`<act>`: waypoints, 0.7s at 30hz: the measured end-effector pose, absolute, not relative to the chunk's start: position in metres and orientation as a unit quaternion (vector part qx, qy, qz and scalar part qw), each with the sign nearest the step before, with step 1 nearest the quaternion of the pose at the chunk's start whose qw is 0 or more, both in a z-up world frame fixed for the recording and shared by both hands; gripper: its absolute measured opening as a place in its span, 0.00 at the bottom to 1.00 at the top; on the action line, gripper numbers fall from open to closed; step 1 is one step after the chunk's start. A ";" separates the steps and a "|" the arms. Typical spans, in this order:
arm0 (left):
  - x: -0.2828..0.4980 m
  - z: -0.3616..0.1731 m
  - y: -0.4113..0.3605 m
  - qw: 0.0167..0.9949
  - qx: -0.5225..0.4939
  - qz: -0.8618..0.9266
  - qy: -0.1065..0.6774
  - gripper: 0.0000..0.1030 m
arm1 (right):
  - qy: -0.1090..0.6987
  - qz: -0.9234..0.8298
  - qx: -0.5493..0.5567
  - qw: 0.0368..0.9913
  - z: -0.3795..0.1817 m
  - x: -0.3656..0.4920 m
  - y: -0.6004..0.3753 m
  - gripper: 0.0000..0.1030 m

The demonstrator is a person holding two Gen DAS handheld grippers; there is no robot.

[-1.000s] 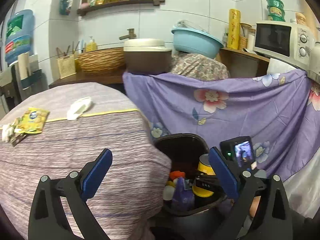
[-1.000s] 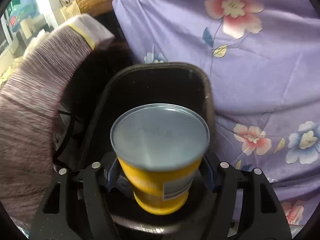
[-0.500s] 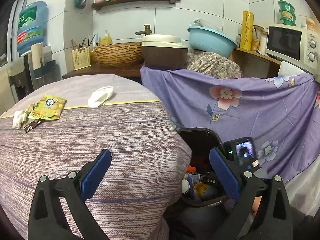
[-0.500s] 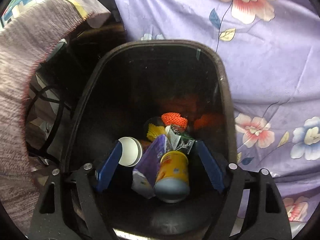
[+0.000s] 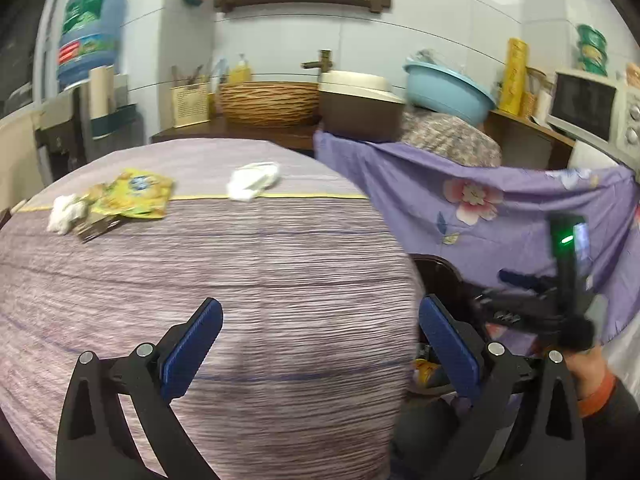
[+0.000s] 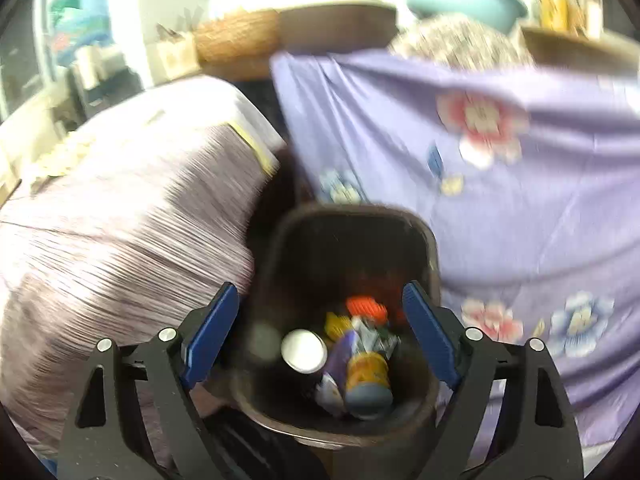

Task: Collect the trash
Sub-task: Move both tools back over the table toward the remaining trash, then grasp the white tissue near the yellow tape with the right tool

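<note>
A dark trash bin [image 6: 352, 220] stands between the round table and the purple flowered cloth. Inside it lie a yellow can [image 6: 368, 376], a white cup [image 6: 303, 350], a purple wrapper and orange scraps. My right gripper [image 6: 320, 324] hangs above the bin, its jaws opening, with nothing between them. My left gripper [image 5: 320, 336] is open and empty over the table's near edge. On the striped tablecloth [image 5: 240, 272] lie a yellow snack packet [image 5: 136, 194], a crumpled white tissue [image 5: 66, 208] beside it and a white wad [image 5: 254, 176] further right.
A purple flowered cloth [image 5: 500, 208] hangs right of the table, behind the bin [image 5: 440, 272]. Behind are a counter with a wicker basket [image 5: 268, 102], a brown pot, a blue basin [image 5: 448, 90] and a microwave [image 5: 592, 110]. A hand [image 5: 588, 364] holds the right gripper.
The right gripper opened and the yellow can dropped into the bin; that gripper then rose above it. The left gripper moved left, so more of the table came into view.
</note>
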State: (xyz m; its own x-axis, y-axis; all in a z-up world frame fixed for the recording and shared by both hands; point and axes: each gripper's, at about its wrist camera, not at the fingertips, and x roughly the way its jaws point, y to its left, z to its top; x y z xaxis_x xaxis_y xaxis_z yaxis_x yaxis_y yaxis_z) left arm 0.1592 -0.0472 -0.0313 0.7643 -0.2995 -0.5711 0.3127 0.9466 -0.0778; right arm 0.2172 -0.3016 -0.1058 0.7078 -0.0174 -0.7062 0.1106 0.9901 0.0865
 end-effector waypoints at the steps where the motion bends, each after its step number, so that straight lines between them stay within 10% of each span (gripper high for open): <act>1: 0.159 -0.031 -0.039 0.941 0.013 -0.153 0.303 0.95 | 0.372 -0.025 0.057 0.926 -0.097 0.217 -0.295 0.83; 21: 0.182 -0.024 0.121 0.934 0.060 -0.025 0.351 0.95 | 0.368 0.177 -0.030 0.912 -0.029 0.293 -0.118 0.89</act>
State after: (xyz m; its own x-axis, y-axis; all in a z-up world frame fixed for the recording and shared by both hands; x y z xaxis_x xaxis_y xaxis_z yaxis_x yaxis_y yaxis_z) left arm 0.1824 0.1213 -0.0245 0.7521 -0.0054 -0.6590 0.0893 0.9916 0.0938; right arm 0.2931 -0.1179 -0.0289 0.6662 0.3006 -0.6825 -0.3441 0.9358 0.0763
